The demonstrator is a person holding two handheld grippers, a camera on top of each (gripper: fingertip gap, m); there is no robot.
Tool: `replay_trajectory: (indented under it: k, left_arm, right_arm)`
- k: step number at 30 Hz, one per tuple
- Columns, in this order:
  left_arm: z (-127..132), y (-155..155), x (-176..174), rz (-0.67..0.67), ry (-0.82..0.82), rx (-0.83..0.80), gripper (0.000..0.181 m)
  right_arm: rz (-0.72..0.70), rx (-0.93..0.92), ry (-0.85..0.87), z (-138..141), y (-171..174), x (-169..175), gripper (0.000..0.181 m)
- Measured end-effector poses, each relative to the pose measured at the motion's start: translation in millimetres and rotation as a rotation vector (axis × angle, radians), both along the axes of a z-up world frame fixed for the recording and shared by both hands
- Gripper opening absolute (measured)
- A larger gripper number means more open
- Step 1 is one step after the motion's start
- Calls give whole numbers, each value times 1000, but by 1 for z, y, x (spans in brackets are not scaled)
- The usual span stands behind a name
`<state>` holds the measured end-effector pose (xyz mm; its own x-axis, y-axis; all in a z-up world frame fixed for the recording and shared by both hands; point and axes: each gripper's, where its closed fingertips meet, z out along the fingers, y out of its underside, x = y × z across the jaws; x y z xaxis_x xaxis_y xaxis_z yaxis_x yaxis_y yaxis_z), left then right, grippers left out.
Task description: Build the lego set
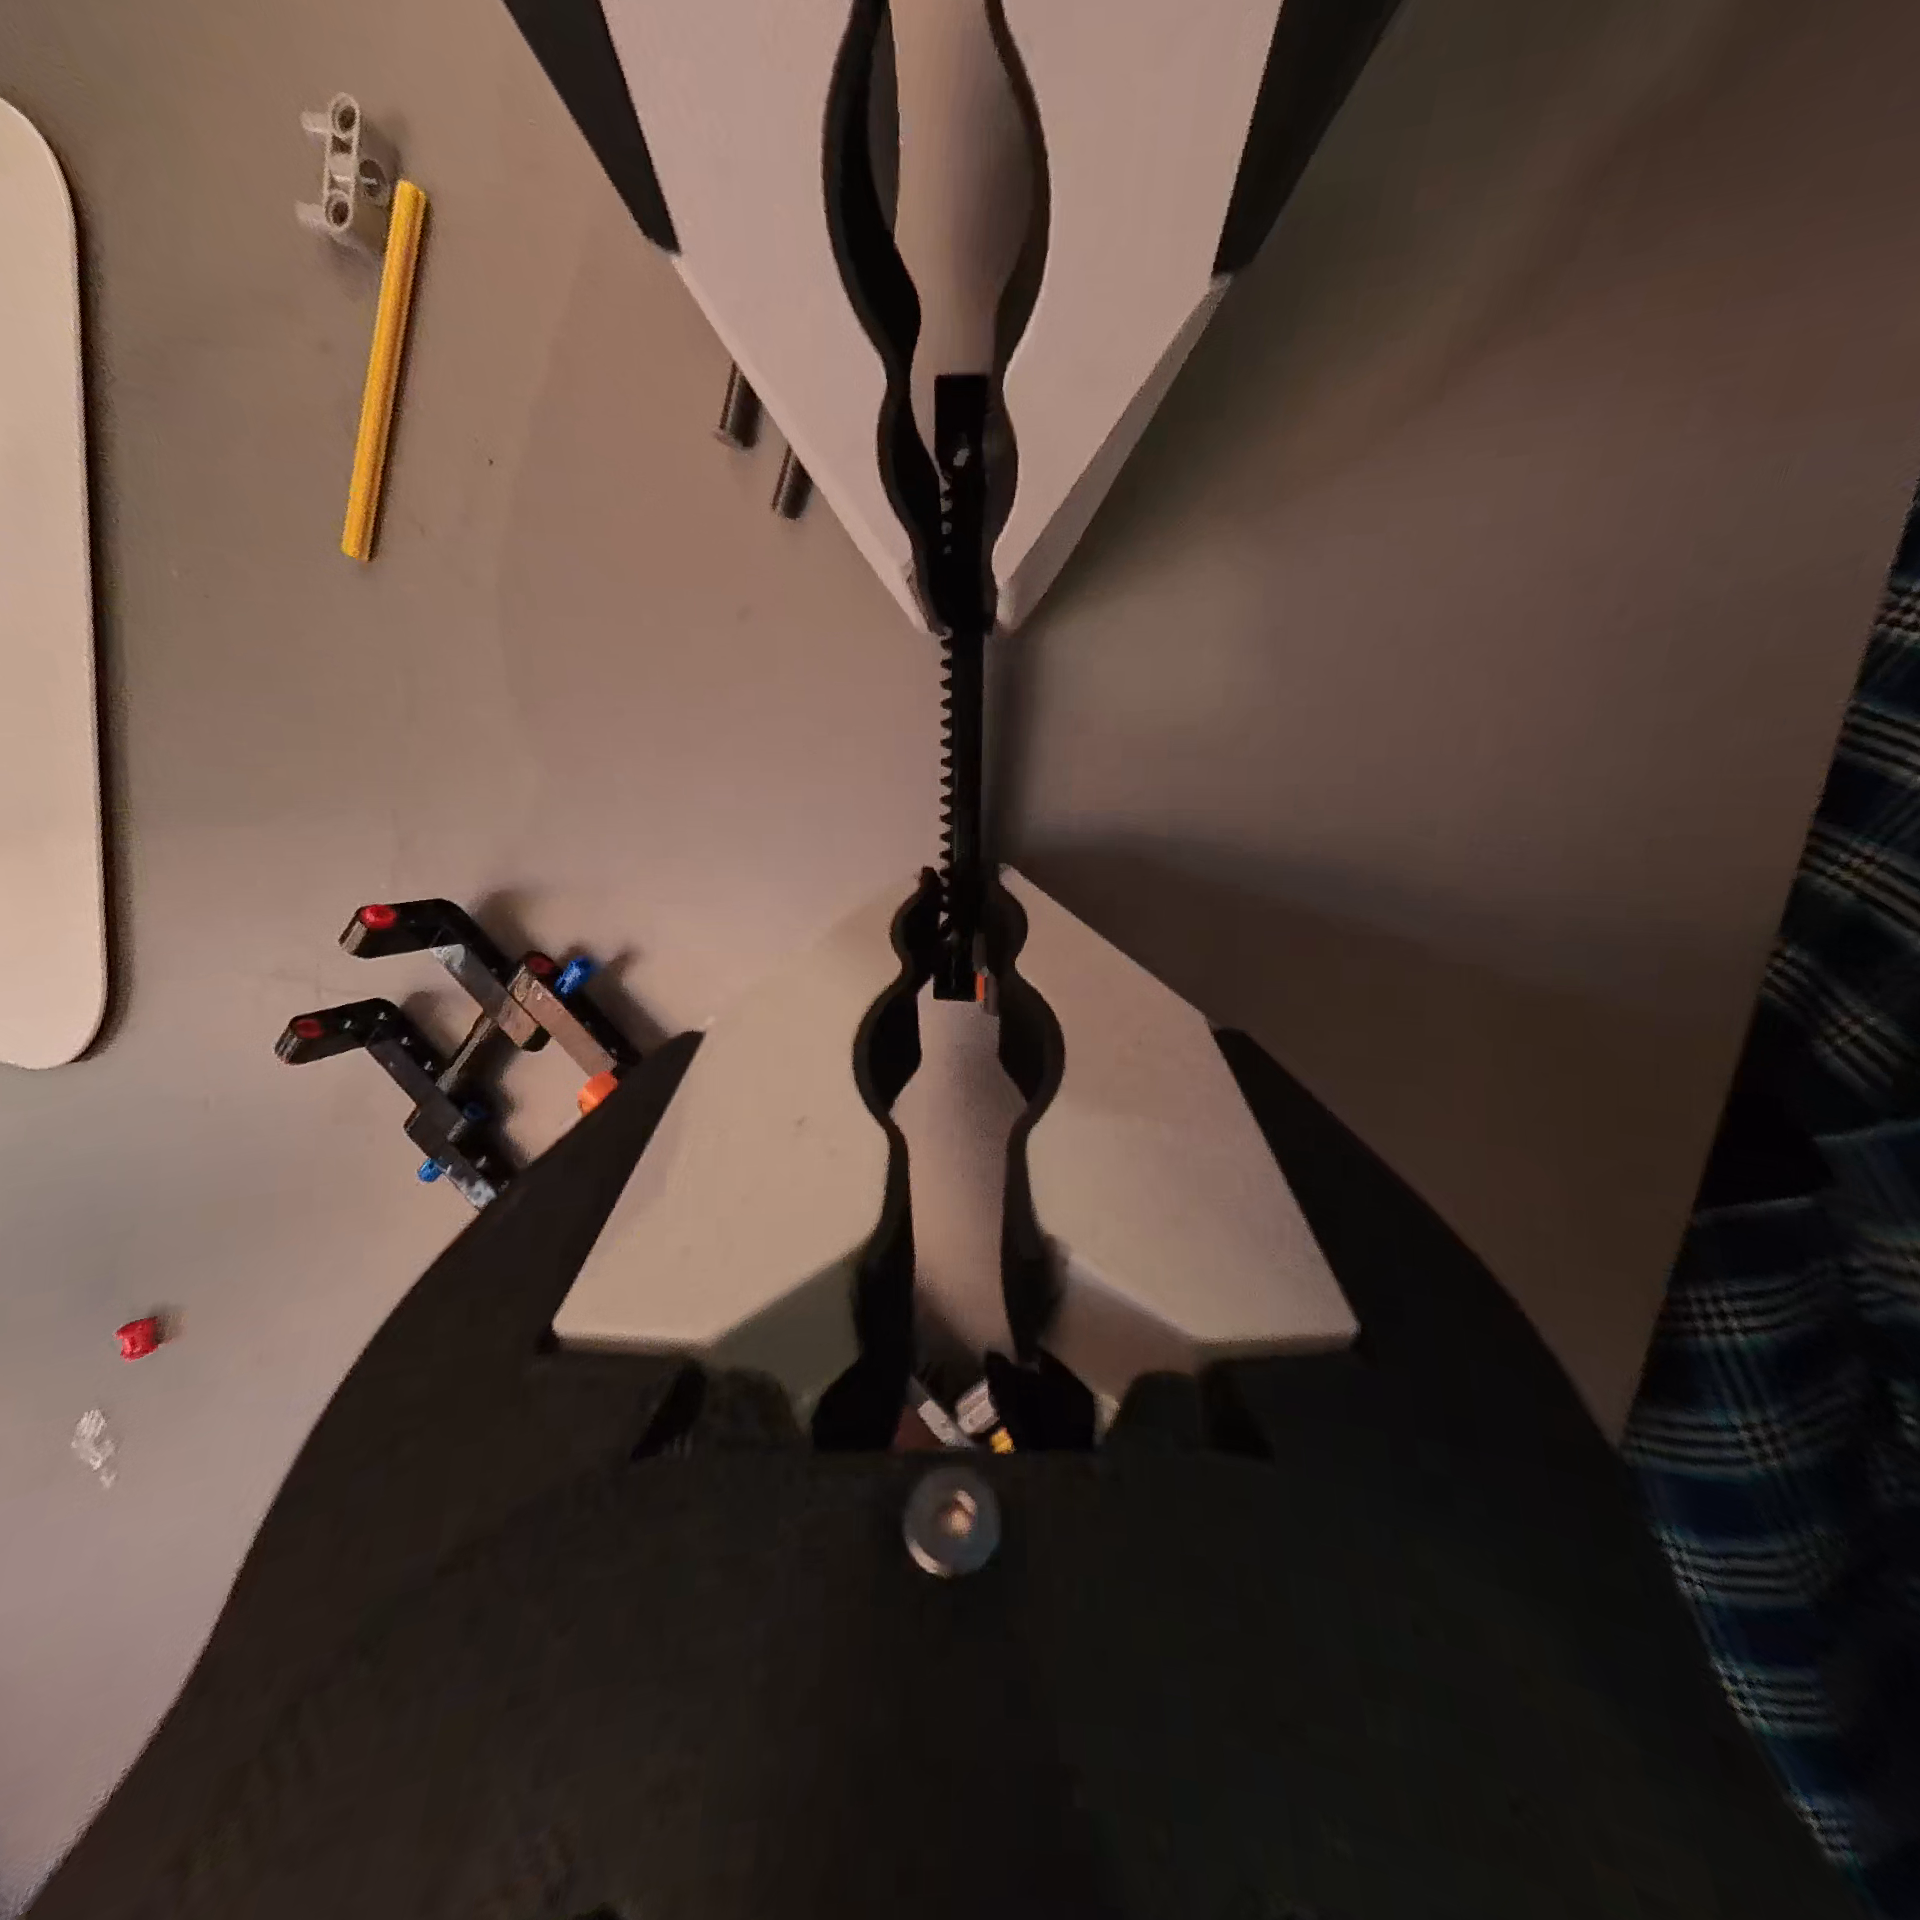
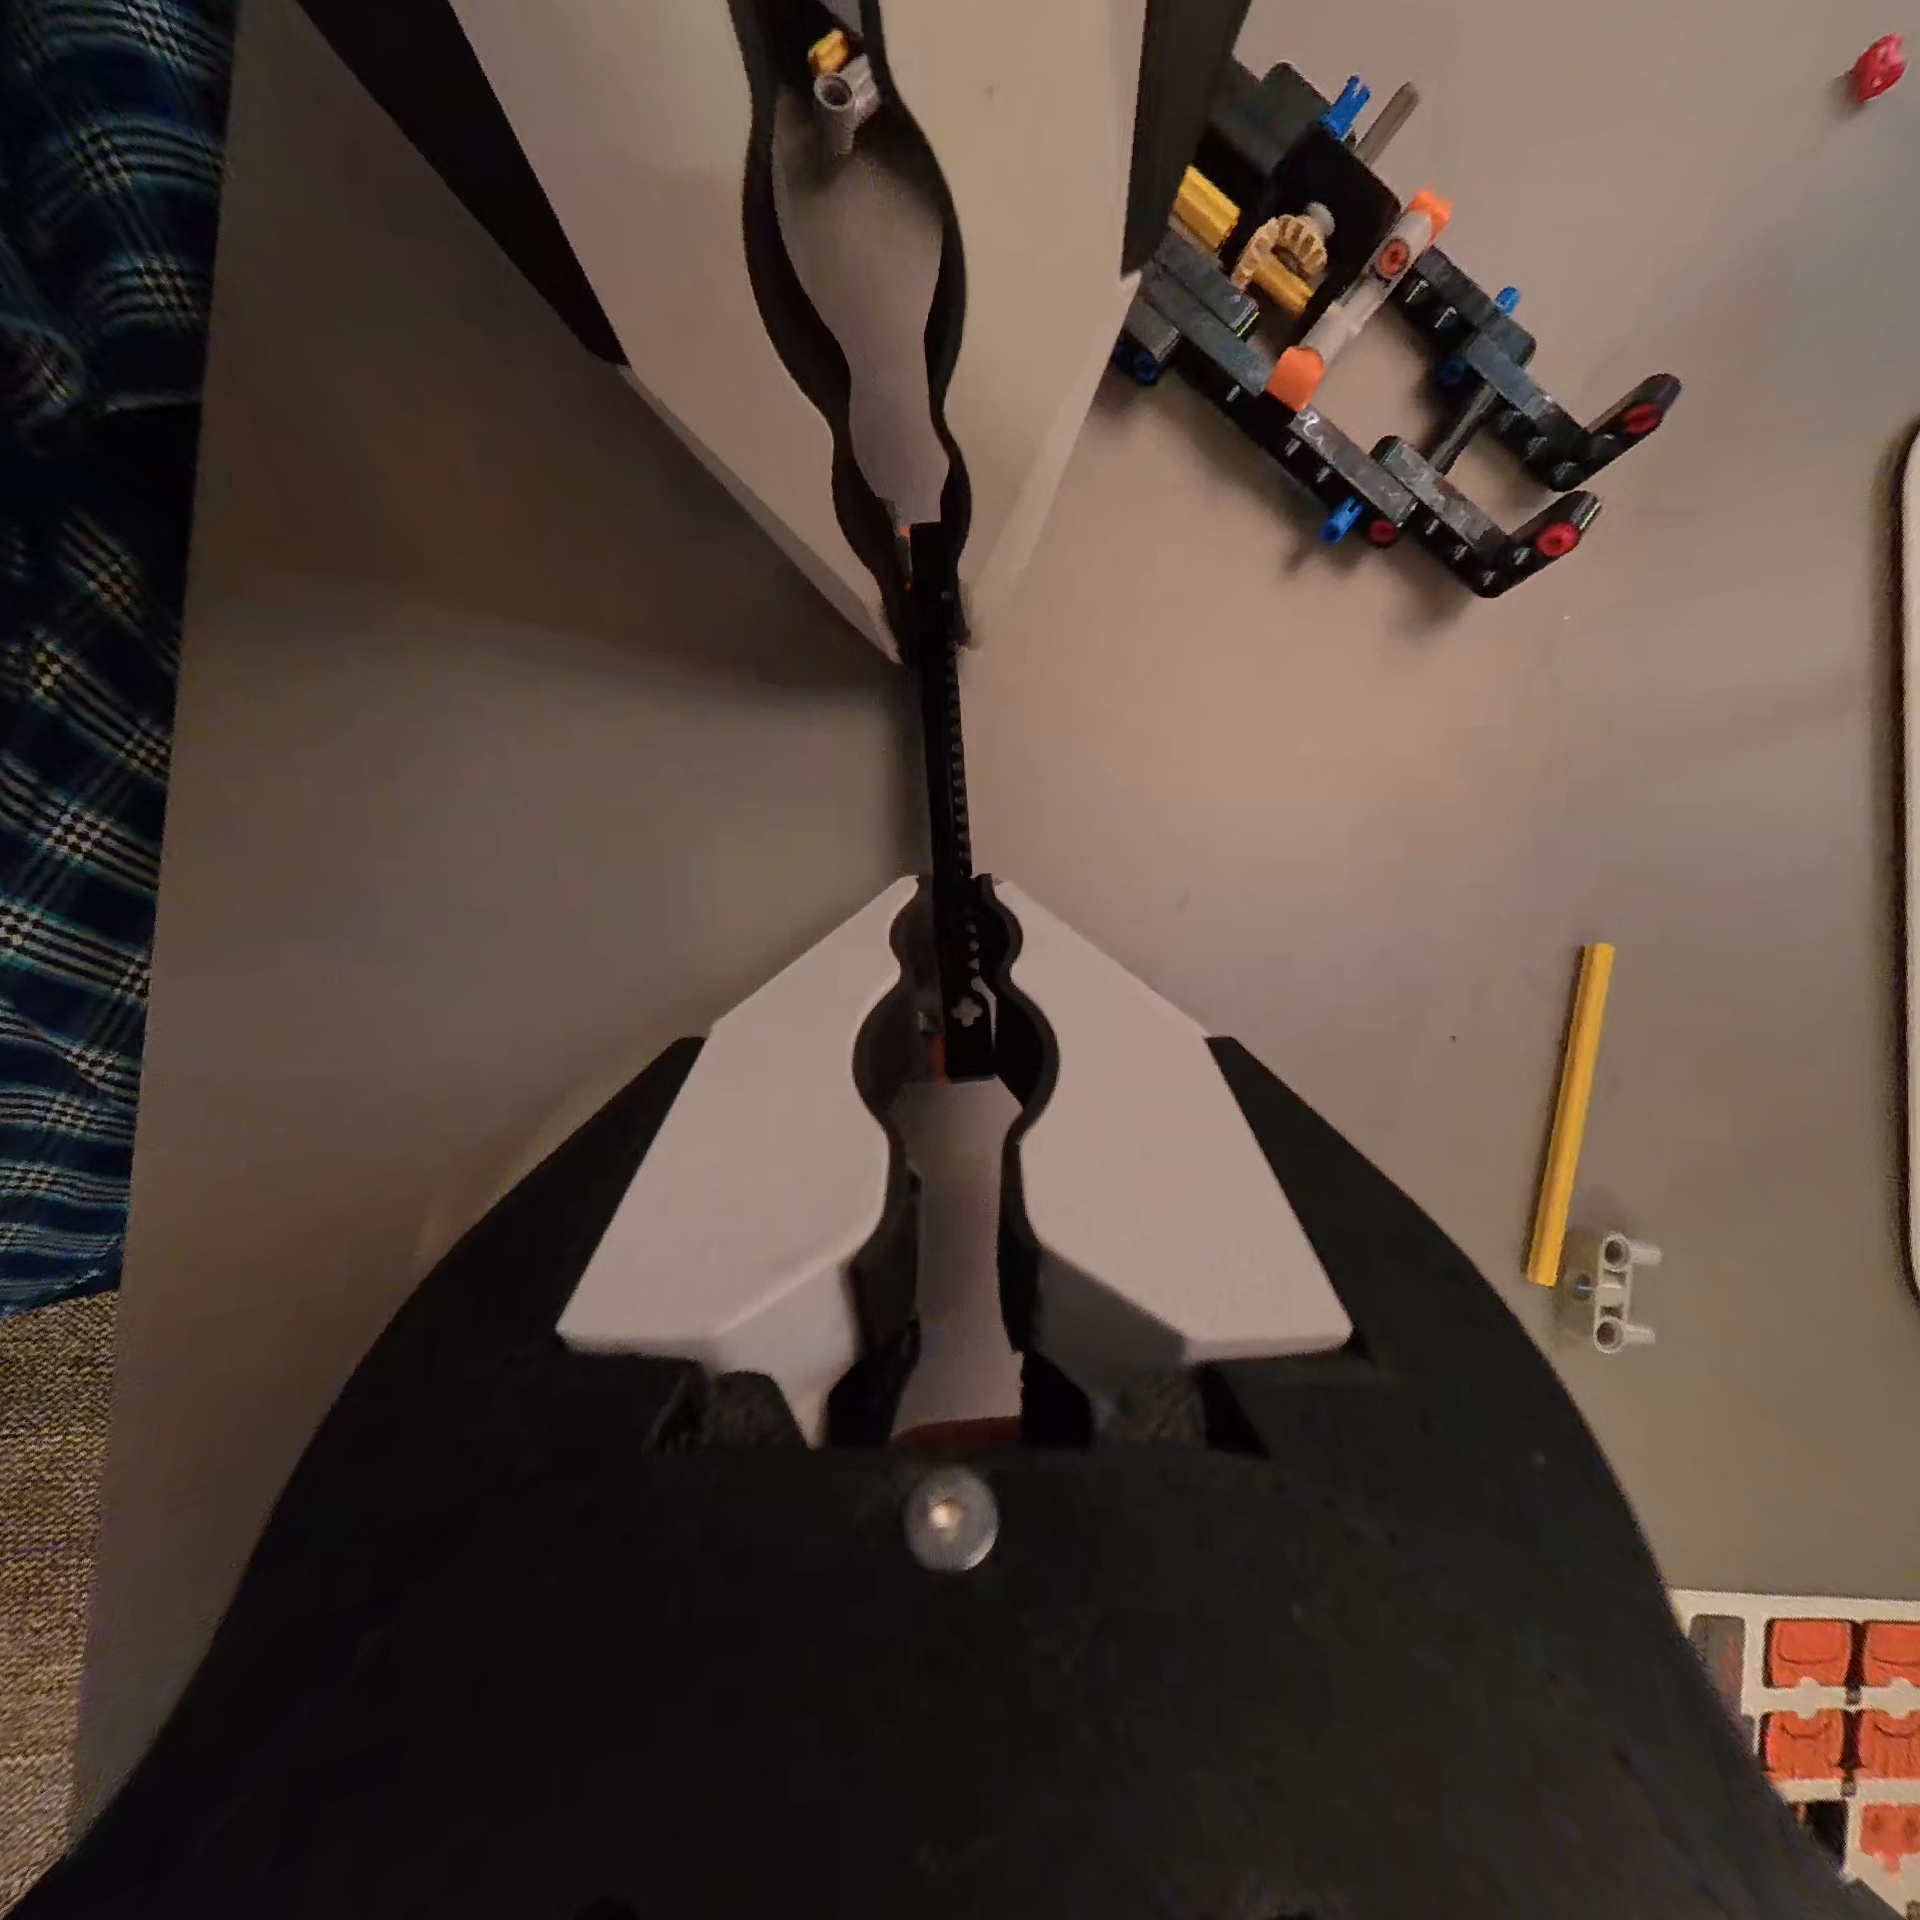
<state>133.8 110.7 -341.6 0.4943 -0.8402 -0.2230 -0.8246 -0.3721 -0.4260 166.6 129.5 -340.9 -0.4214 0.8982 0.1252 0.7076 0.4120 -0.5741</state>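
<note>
A black toothed gear rack (image 1: 961, 748) is held in the air between both grippers, above the grey table. My left gripper (image 1: 961, 883) is shut on its near end. My right gripper (image 1: 961, 618) comes in from the far side and is shut on the other end. In the right wrist view the rack (image 2: 940, 769) runs from my right gripper (image 2: 956, 888) to my left gripper (image 2: 925, 644). A black beam assembly (image 2: 1403, 364) with blue, red and orange pins and a tan gear lies on the table; it also shows in the left wrist view (image 1: 457, 1039).
A yellow axle (image 1: 384, 369) and a grey connector (image 1: 343, 166) lie at the left. Two dark pins (image 1: 738, 405), a red piece (image 1: 135, 1338) and a clear piece (image 1: 96, 1444) lie loose. A white board (image 1: 42, 582), an orange-printed sheet (image 2: 1829, 1714) and plaid cloth (image 2: 83, 623) border the table.
</note>
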Motion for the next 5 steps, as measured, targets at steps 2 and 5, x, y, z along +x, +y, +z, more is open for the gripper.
replay_trajectory:
  k: [2, 5]
  left_arm:
    - [-1, 0, 0, 5, -8, -2, 6]
    - [0, 1, -2, 12, -8, 0, 6]
  right_arm:
    - [-1, -5, 3, 0, 0, 0, 4]
    - [-4, -2, 6, 1, 1, -1, 9]
